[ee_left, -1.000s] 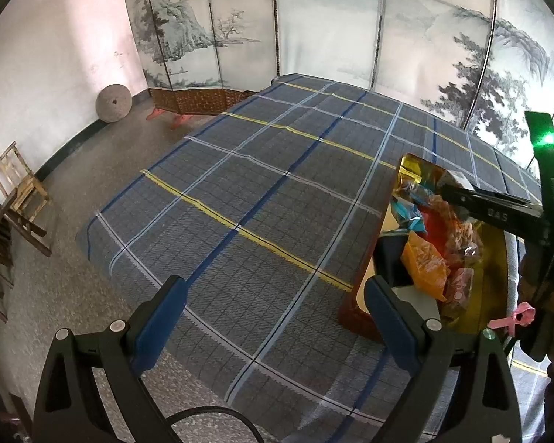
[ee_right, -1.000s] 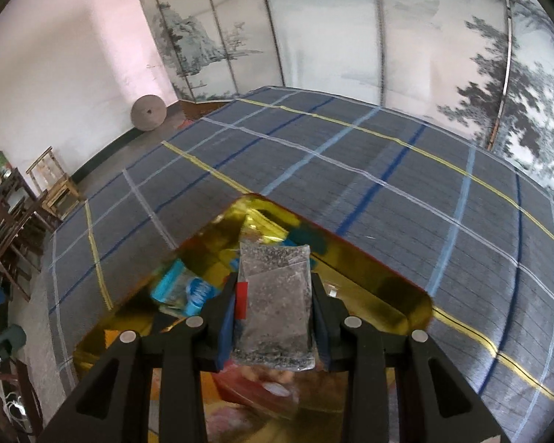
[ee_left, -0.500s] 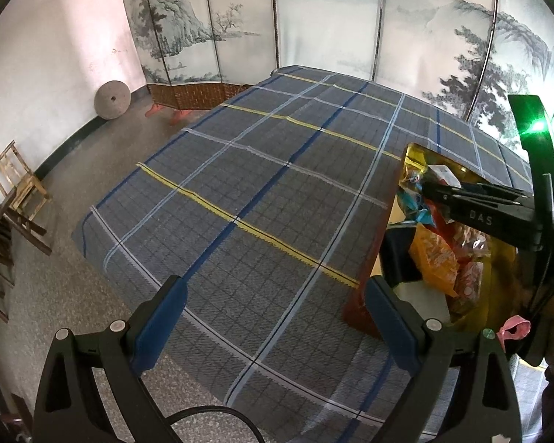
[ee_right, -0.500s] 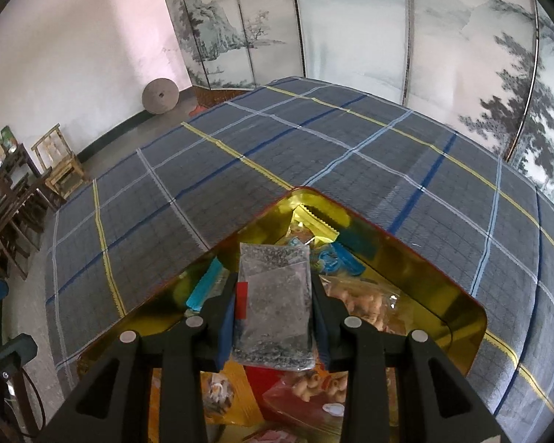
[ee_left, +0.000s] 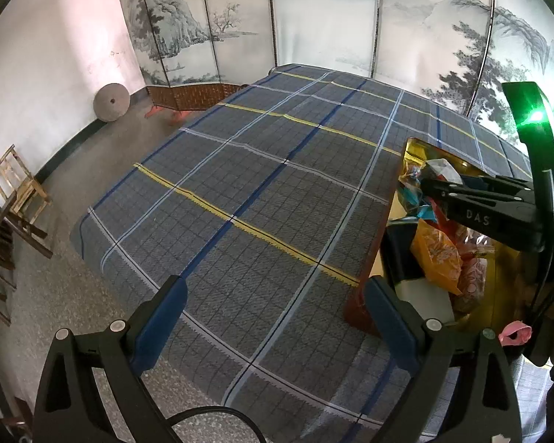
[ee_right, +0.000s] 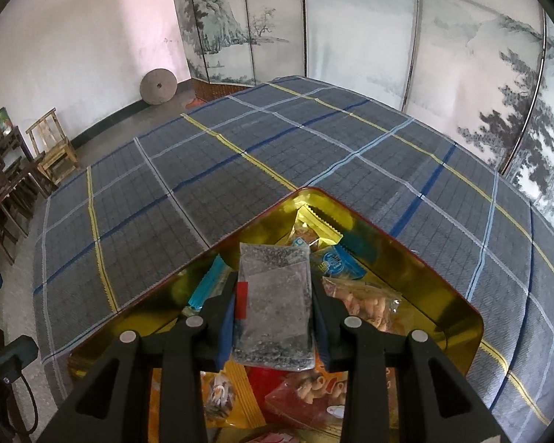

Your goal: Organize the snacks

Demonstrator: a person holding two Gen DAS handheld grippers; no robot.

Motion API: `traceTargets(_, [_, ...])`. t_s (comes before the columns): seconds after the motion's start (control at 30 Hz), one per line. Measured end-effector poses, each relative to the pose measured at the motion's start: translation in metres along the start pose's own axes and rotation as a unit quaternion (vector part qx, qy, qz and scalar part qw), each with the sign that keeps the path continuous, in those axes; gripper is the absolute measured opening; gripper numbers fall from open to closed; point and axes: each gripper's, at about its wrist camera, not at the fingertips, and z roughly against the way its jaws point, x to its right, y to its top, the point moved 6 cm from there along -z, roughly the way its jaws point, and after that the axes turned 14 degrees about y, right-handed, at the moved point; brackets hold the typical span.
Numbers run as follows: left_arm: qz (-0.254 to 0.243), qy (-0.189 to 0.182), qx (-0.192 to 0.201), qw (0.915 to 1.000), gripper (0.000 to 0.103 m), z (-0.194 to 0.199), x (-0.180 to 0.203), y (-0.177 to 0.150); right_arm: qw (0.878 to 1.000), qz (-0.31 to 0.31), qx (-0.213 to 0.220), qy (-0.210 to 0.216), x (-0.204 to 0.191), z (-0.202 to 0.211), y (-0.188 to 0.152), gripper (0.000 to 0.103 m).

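Plaid cloth [ee_right: 240, 170]: right gripper [ee_right: 273, 306], pinching grey packet [ee_right: 273, 295], has swung over tray [ee_right: 458, 317] centre; release next. Left gripper [ee_left: 273, 317] spread, idle at 9 o'clock.

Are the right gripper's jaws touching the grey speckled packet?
Touching. The right wrist view shows the right gripper with both jaws pressed against the sides of the grey speckled packet, holding it above the gold tray.

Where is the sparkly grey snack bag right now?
In the right wrist view, the grey snack bag is pinched in the right gripper, above the gold tray of snacks.
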Motion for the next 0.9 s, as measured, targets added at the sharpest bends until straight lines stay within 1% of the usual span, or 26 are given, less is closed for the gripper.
traceTargets(0.23, [-0.001, 0.000, 0.002, 1.0000, 0.095, -0.001, 0.001, 0.001, 1.000, 0.001, 0.000, -0.004, 0.000, 0.001, 0.000, 0.035])
traceTargets(0.33, [-0.002, -0.001, 0.005, 1.0000, 0.095, 0.000, 0.002, 0.001, 1.000, 0.002, 0.010, -0.005, 0.000, 0.005, 0.001, 0.036])
traceTargets(0.4, [-0.001, -0.008, 0.013, 0.9999, 0.095, 0.004, 0.002, 0.002, 1.000, 0.000, 0.015, -0.008, 0.000, 0.008, 0.001, 0.037])
traceTargets(0.47, [0.003, -0.020, 0.032, 0.9993, 0.095, 0.012, 0.002, 0.003, 1.000, -0.007, 0.031, -0.003, 0.000, 0.014, 0.001, 0.037])
traceTargets(0.53, [0.003, -0.018, 0.052, 0.9985, 0.095, 0.020, 0.002, 0.005, 0.998, -0.008, 0.062, 0.001, -0.003, 0.030, 0.002, 0.038])
traceTargets(0.6, [-0.003, -0.017, 0.069, 0.9975, 0.095, 0.030, 0.003, 0.008, 0.995, -0.001, 0.098, 0.001, -0.010, 0.053, 0.002, 0.042])
traceTargets(0.67, [-0.002, -0.015, 0.087, 0.9961, 0.095, 0.041, 0.001, 0.010, 0.991, 0.012, 0.130, -0.004, -0.017, 0.080, -0.003, 0.050])
traceTargets(0.7, [-0.001, -0.013, 0.097, 0.9952, 0.095, 0.047, 0.001, 0.011, 0.990, 0.015, 0.143, -0.009, -0.020, 0.094, -0.009, 0.052])
traceTargets(0.73, [0.001, -0.009, 0.106, 0.9944, 0.095, 0.053, 0.000, 0.011, 0.989, 0.015, 0.150, -0.011, -0.023, 0.105, -0.013, 0.056])
traceTargets(0.77, [0.003, -0.007, 0.117, 0.9931, 0.095, 0.062, -0.001, 0.011, 0.987, 0.014, 0.158, -0.011, -0.025, 0.118, -0.021, 0.057])
traceTargets(0.9, [-0.004, -0.007, 0.167, 0.9859, 0.096, 0.097, 0.000, 0.010, 0.984, 0.002, 0.176, -0.019, -0.030, 0.159, -0.052, 0.058])
